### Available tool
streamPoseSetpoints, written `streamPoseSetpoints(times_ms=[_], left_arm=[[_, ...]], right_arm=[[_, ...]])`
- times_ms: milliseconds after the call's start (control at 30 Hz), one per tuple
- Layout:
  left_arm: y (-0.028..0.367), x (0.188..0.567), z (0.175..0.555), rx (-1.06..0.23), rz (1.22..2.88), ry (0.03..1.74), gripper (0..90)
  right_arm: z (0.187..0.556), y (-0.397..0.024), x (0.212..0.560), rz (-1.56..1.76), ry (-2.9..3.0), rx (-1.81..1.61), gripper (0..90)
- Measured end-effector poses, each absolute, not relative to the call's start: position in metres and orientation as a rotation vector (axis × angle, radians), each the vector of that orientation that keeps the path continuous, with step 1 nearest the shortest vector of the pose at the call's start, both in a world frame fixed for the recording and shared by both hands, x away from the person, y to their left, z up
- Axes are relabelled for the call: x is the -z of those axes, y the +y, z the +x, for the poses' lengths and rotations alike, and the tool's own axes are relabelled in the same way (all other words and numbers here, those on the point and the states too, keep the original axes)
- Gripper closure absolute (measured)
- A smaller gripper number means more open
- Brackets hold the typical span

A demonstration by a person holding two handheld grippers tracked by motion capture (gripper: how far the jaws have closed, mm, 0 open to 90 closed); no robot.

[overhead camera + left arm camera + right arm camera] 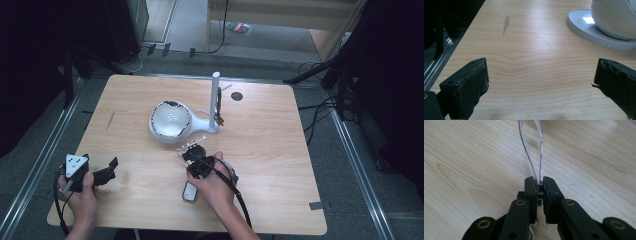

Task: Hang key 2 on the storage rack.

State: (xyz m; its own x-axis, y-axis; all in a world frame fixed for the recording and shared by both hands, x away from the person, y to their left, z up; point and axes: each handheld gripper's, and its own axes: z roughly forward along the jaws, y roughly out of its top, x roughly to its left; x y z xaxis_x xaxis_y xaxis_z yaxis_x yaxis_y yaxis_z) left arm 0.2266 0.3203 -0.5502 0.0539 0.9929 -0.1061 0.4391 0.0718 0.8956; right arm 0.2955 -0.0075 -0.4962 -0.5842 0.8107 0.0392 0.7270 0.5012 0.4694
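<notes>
- the right gripper has its jaws pressed together on the end of a thin clear plastic loop, which rises from the pinch toward 12 o'clock in the right gripper view.
- in the high view the right gripper sits near the table's middle, at about 5 o'clock from the white round lamp, close to its base.
- a clear piece shows at the gripper's tip there; its detail is too small to tell.
- the left gripper rests near the wooden table's 8 o'clock corner, jaws spread wide with bare wood between them.
- in the left gripper view the lamp's base lies at 1 o'clock, well apart from the jaws.
- a small grey flat device lies under the right hand, toward 6 o'clock.
</notes>
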Motion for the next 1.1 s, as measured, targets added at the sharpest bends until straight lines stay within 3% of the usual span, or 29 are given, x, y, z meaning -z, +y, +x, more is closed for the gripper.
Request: streamPoseSetpoints(times_ms=[1100], left_arm=[[0.320,0.550,0.226,-0.839,1.492,1.513,0.0]], right_arm=[[0.266,-0.030,0.458,1.202,2.153,-1.078,83.6]])
